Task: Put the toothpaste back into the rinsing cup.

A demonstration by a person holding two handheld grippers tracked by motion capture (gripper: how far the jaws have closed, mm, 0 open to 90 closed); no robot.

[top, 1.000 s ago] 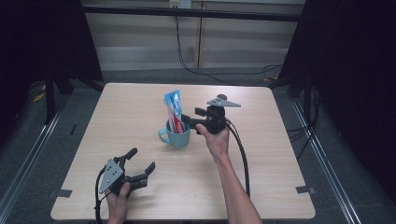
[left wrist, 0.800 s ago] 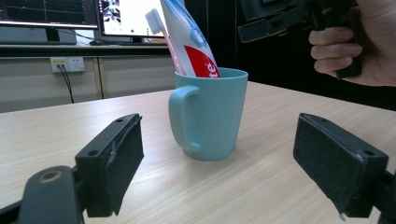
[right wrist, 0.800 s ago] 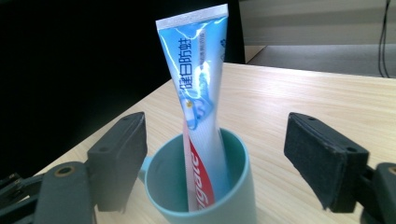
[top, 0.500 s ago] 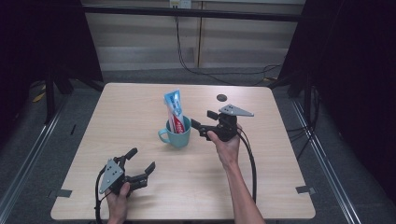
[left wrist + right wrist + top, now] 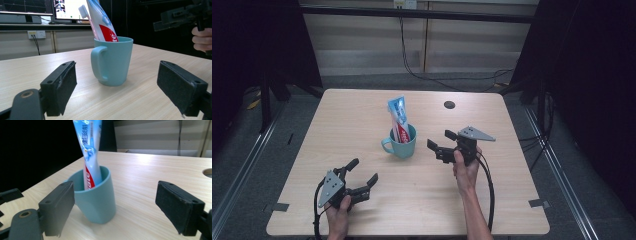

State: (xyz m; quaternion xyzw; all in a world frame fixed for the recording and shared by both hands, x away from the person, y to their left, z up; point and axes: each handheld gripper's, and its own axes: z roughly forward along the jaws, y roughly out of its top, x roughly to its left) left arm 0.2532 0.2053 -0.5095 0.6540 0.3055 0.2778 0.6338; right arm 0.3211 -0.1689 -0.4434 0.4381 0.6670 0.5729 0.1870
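A light blue mug (image 5: pixel 401 145) stands at the middle of the wooden table (image 5: pixel 362 115), its handle facing the near left. A blue and red toothpaste tube (image 5: pixel 398 116) leans upright inside it. My right gripper (image 5: pixel 440 140) hovers just right of the mug, pointing at it. Its jaws have just been opening and hold nothing. In the right gripper view the mug (image 5: pixel 97 197) and tube (image 5: pixel 88 152) sit ahead of the open right gripper (image 5: pixel 115 195). My left gripper (image 5: pixel 363 171) rests open at the near left. From it I see the mug (image 5: pixel 112 62) and tube (image 5: pixel 102 22).
A small round hole (image 5: pixel 449 104) sits in the table's far right part. A black cable (image 5: pixel 488 185) trails from the right gripper toward the near edge. Dark curtains and metal rails flank the table. Monitors (image 5: pixel 25 6) stand behind in the left gripper view.
The right gripper has drawn back from the tube in the mug, moving right, nearer and lower, with its jaws spread wider. The left gripper has stayed put.
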